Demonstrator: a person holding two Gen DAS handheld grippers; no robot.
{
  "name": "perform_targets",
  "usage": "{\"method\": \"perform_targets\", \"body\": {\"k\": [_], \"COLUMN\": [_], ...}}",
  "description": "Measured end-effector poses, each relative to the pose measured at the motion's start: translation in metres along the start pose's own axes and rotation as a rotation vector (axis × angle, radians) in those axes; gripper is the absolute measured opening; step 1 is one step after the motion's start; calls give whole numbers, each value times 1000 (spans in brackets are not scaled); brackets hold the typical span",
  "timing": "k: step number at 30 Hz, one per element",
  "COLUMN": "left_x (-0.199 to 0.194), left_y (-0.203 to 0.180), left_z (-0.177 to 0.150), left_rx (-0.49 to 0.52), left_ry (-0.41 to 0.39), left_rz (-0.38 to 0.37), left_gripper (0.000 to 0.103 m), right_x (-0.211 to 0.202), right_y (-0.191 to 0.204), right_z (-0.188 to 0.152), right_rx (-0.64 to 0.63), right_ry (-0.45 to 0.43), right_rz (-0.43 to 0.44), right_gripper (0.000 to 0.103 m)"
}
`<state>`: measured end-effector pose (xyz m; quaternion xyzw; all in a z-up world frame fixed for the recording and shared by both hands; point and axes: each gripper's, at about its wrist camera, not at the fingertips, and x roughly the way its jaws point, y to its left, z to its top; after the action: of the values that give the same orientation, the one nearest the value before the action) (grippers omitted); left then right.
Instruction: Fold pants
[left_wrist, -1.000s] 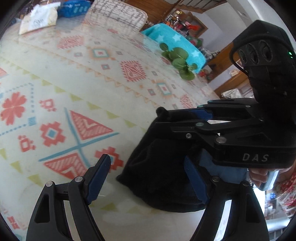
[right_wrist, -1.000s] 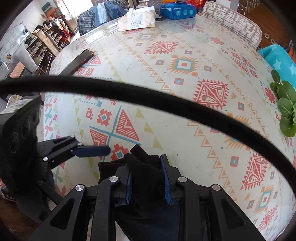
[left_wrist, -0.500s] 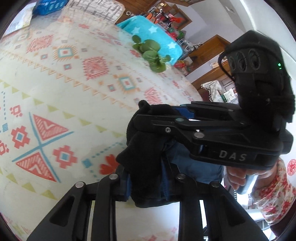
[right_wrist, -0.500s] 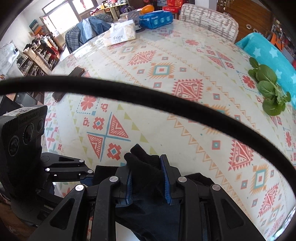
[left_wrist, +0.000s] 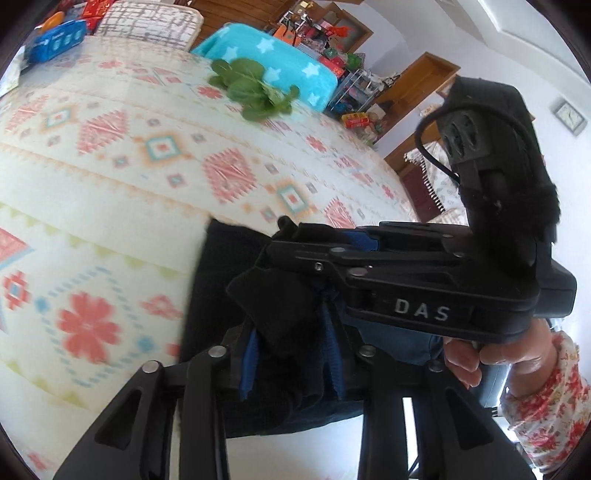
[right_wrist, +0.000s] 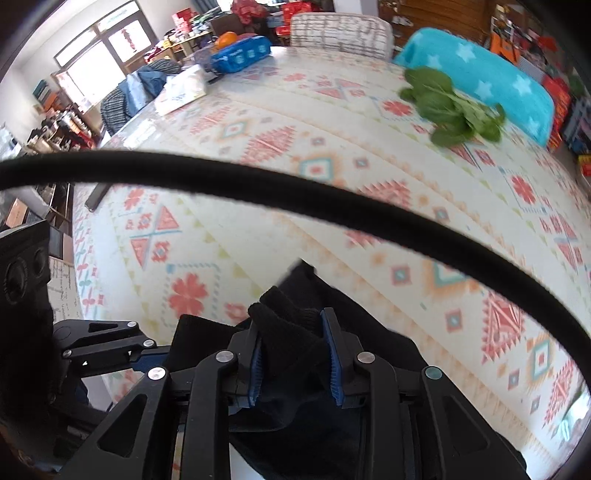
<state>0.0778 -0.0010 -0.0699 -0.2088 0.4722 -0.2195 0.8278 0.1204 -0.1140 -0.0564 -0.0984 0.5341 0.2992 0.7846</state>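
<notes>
Pants (left_wrist: 221, 295), dark and bunched, now hang pinched in both tools above the near edge of the bench (left_wrist: 110, 177). A second ago my left hand-held gripper (left_wrist: 291, 365) stood apart beside the cloth; it has since clamped on a fold, next to my right hand-held gripper (right_wrist: 293, 354), already clamped on the same bundle. With two holds close together, I judge I can lift and spread the fabric flat. Leafy greens (right_wrist: 454, 110) lie well apart.
</notes>
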Motion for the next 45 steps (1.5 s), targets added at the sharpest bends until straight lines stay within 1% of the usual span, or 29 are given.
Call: {"method": "perform_targets", "body": {"k": [1, 2, 4, 5, 7, 10, 12, 15, 17, 19, 20, 22, 23, 24, 25, 26, 28, 30, 32, 33, 34, 35, 36, 38, 40, 41, 42, 44, 45], "left_x": [6, 13, 23, 25, 27, 20, 10, -8, -18, -30, -35, -48, -53, -58, -63, -66, -70, -71, -72, -75, -75, -74, -72, -68, -58, -53, -47, -30, -21], "left_y": [-5, -12, -23, -28, -39, -50, -56, -52, -45, -29, -22, -3, 5, 16, 23, 28, 37, 44, 49, 49, 50, 51, 51, 50, 48, 46, 42, 25, 15], "left_z": [-3, -8, -17, -21, -27, -35, -43, -54, -59, -58, -56, -51, -47, -41, -38, -34, -27, -20, -15, -15, -12, -10, -7, -2, 5, 7, 10, 18, 22], "left_rx": [4, 14, 42, 55, 81, 115, 157, 193, 189, 155, 134, 77, 52, 22, 9, 4, 0, 1, 10, 21, 38, 53, 71, 106, 144, 160, 184, 254, 287], "left_ry": [9, 18, 32, 39, 41, 55, 68, 90, 100, 105, 100, 85, 80, 70, 63, 54, 43, 45, 45, 46, 47, 47, 49, 60, 88, 98, 108, 132, 141], "left_rz": [1, 8, 22, 24, 31, 26, 30, 43, 58, 79, 88, 108, 111, 119, 133, 144, 162, 180, 188, 187, 188, 191, 196, 196, 189, 187, 181, 170, 162], "left_gripper": [40, 42, 44, 50, 55, 58, 59, 65, 65, 65, 65, 65, 65, 65, 65, 65, 65, 65, 65, 65, 65, 65, 65, 65, 65, 65, 65, 65, 65], "right_x": [0, 0, -2, -3, -11, -25, -38, -57, -67, -83, -94, -112, -118, -122, -120, -115, -96, -69, -47, -36, -33, -32, -34, -36, -39, -43, -52, -68, -75], "right_y": [-9, -17, -34, -41, -56, -77, -90, -106, -109, -105, -99, -85, -76, -64, -55, -46, -27, -12, -6, -7, -9, -11, -17, -27, -41, -46, -50, -48, -42], "right_z": [-6, -13, -26, -31, -44, -57, -67, -80, -86, -92, -93, -93, -91, -86, -81, -75, -62, -52, -50, -54, -61, -69, -82, -102, -124, -130, -139, -148, -149], "right_rx": [13, 24, 49, 61, 102, 157, 201, 277, 314, 338, 351, 375, 390, 408, 421, 430, 443, 462, 491, 517, 530, 540, 552, 588, 637, 660, 696, 734, 739], "right_ry": [2, 3, -6, -12, -40, -71, -98, -137, -154, -188, -227, -296, -328, -359, -371, -372, -354, -313, -275, -248, -238, -233, -226, -196, -137, -125, -136, -176, -201], "right_rz": [-13, -23, -63, -71, -90, -105, -134, -161, -204, -240, -223, -131, -68, 21, 94, 160, 247, 274, 286, 272, 236, 176, 86, -47, -246, -301, -357, -419, -435], "right_gripper": [40, 46, 51, 61, 74, 74, 74, 74, 74, 74, 74, 74, 74, 74, 75, 75, 75, 74, 74, 74, 74, 74, 74, 74, 74, 74, 74, 74, 74]}}
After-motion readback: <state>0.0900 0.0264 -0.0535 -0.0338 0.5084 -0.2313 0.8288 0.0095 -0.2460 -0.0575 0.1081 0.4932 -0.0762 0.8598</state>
